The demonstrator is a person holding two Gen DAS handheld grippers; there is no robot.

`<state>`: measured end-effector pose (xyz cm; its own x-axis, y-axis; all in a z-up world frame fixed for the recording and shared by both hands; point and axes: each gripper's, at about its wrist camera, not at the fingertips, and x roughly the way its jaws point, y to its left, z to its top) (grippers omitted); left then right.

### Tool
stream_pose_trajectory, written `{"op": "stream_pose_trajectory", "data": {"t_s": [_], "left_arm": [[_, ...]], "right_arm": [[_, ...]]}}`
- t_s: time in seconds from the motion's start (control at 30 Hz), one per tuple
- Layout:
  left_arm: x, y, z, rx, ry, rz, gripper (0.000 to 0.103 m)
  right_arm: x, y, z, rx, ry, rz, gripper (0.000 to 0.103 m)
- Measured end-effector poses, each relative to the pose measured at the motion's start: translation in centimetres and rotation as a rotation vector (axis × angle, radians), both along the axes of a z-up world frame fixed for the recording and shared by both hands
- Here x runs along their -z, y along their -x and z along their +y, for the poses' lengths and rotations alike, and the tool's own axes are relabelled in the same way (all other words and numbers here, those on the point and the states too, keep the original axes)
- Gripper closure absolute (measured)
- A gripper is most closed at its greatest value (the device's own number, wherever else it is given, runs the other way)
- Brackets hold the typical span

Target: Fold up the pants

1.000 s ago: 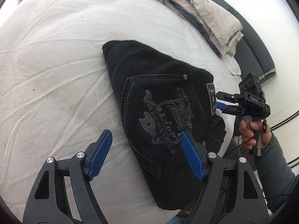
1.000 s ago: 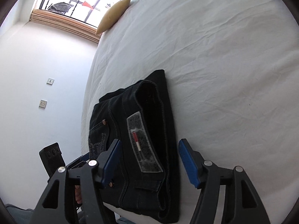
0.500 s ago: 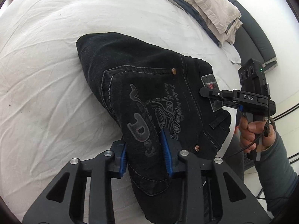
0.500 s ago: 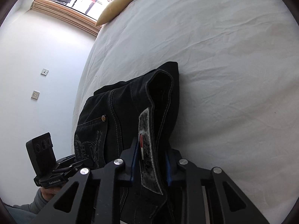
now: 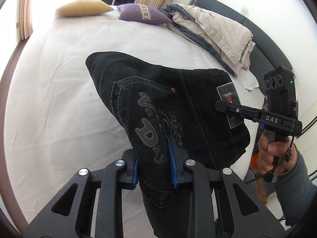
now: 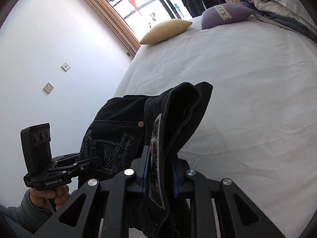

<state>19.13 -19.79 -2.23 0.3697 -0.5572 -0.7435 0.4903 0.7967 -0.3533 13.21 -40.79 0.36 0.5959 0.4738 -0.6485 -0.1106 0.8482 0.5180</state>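
The folded black pants hang lifted above the white bed; a back pocket with grey lettering faces the left wrist view. My left gripper has its blue pads pressing the pocket edge near me, jaws still closing. My right gripper grips the waistband by the grey label, jaws also closing on the cloth. In the right wrist view the pants droop between both grippers, and the left gripper shows at lower left. The right gripper crosses the label at the right of the left wrist view.
A yellow pillow and a purple pillow lie at the bed's far end. A heap of beige and grey bedding sits at the far right beside a dark headboard. A wall with sockets bounds the bed's other side.
Both grippers went from wide open to shut on the pants, then rose, lifting the folded pants off the sheet. The views tilted up, bringing the pillows and window into sight.
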Motion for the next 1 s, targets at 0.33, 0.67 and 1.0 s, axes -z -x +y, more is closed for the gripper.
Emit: {"op": "stream_pose_trajectory", "data": {"t_s": [0.33, 0.67, 1.0], "left_arm": [[3.5, -12.9, 3.9, -0.031, -0.046, 0.009, 0.08], [12.7, -16.4, 8.4, -0.128, 0.074, 0.095, 0.035], [3.2, -3.5, 11.7, -0.254, -0.071, -0.281, 0.007]], "right_arm": [[3.4, -12.5, 1.1, 0.016, -0.064, 0.027, 0.083], [14.1, -13.1, -4.4, 0.13, -0.357, 0.175, 0.051], [3.9, -4.1, -5.8, 0.329, -0.105, -0.042, 0.031]]}}
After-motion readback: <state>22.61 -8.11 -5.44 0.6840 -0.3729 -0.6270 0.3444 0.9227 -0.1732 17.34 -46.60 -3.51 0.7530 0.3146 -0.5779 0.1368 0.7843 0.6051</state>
